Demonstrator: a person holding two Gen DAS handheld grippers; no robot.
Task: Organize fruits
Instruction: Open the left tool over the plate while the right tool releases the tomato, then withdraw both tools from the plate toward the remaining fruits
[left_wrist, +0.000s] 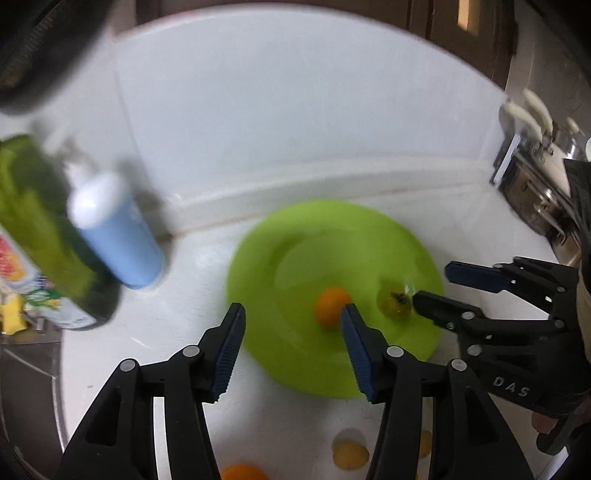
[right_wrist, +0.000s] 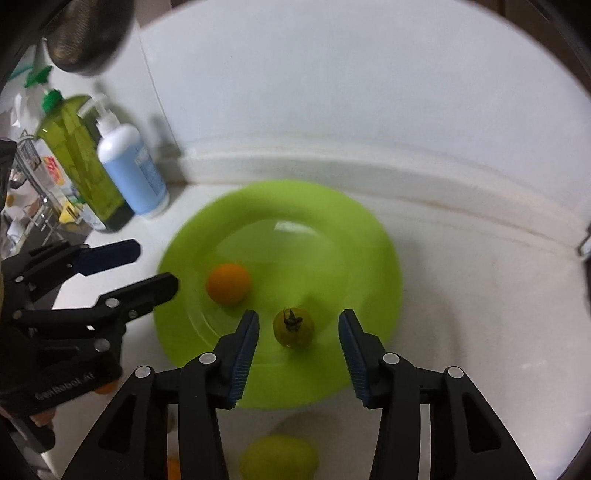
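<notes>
a round, glossy lime-green plate (right_wrist: 332, 236) lies flat on the smooth white tabletop (right_wrist: 480, 295), close to the pale raised ledge at the wall. two fruits sit on it, apart from each other: a matte orange ball (right_wrist: 228, 283) and a smaller yellow-green fruit (right_wrist: 293, 328) with a dark, dried stem cap on top. the right gripper (right_wrist: 298, 325) is parted — the yellow-green fruit lies between its ribbed blue pads with a clear gap on either side, unpressed. the left gripper (left_wrist: 293, 319) also stands parted and empty, black angular fingers over the plate's near rim, the orange ball just beyond one tip. off the plate at the near edge lie more fruits, blurred: a pale yellow one (left_wrist: 350, 455) and an orange one (left_wrist: 242, 472). by the wall stand a blue-and-white pump bottle (right_wrist: 133, 170) and a translucent green bottle (right_wrist: 81, 155) — both smooth plastic.
</notes>
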